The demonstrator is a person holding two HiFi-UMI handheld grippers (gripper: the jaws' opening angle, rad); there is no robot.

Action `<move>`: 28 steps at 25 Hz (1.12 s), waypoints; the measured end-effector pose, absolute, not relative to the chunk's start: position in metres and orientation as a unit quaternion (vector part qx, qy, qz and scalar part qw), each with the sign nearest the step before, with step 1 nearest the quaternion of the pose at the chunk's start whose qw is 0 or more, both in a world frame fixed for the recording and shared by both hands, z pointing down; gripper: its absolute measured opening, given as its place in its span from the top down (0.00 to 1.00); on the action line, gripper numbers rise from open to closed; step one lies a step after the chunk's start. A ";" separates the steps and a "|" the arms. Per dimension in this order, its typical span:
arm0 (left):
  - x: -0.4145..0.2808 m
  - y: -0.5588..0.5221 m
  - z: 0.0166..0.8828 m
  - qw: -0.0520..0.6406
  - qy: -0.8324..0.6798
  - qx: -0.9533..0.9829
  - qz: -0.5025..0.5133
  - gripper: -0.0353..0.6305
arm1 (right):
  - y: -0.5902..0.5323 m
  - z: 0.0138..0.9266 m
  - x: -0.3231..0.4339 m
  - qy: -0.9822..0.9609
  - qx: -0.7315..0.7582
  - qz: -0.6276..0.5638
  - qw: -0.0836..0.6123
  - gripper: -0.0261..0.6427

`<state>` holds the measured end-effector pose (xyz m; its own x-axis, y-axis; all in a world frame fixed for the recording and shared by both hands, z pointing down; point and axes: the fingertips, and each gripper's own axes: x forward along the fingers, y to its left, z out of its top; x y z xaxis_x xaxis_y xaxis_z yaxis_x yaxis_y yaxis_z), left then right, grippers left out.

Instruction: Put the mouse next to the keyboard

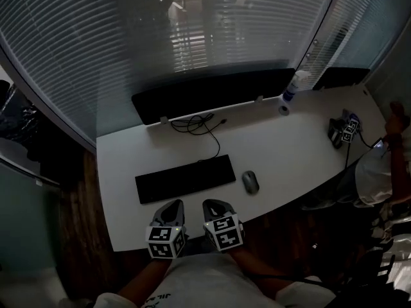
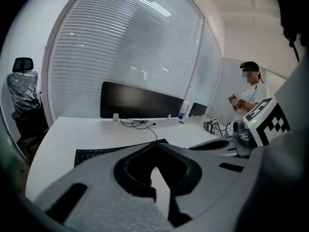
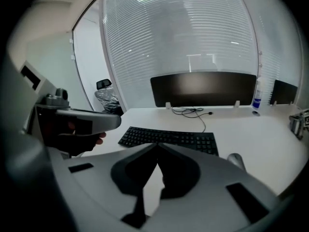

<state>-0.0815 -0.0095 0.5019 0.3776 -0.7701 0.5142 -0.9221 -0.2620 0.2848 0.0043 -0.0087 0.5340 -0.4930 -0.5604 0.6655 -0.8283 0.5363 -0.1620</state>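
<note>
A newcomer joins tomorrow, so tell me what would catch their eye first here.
The black keyboard in the middle of the white desk draws the eye first, with the grey mouse lying just right of it, apart. At the desk's near edge the left hand-held gripper and the right hand-held gripper hover side by side, both shut and empty. A long dark panel stands along the back.
</note>
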 end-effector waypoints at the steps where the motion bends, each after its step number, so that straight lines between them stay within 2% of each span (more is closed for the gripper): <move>1: -0.086 -0.006 0.501 0.279 -0.544 0.779 0.135 0.94 | -0.005 0.533 -0.004 -0.835 0.410 0.238 0.278 0.95; 12: -0.143 0.022 0.497 0.270 -0.609 0.736 0.120 0.94 | -0.008 0.515 -0.036 -0.857 0.371 0.237 0.267 0.96; 28: -0.142 0.034 0.502 0.272 -0.603 0.739 0.127 0.94 | 0.004 0.520 -0.044 -0.859 0.363 0.243 0.268 0.96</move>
<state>-0.1423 0.0339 0.5015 0.2395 -0.8224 0.5160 -0.9607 -0.1240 0.2483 -0.0444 0.0044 0.5203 -0.5929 -0.4933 0.6365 -0.7534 0.6189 -0.2222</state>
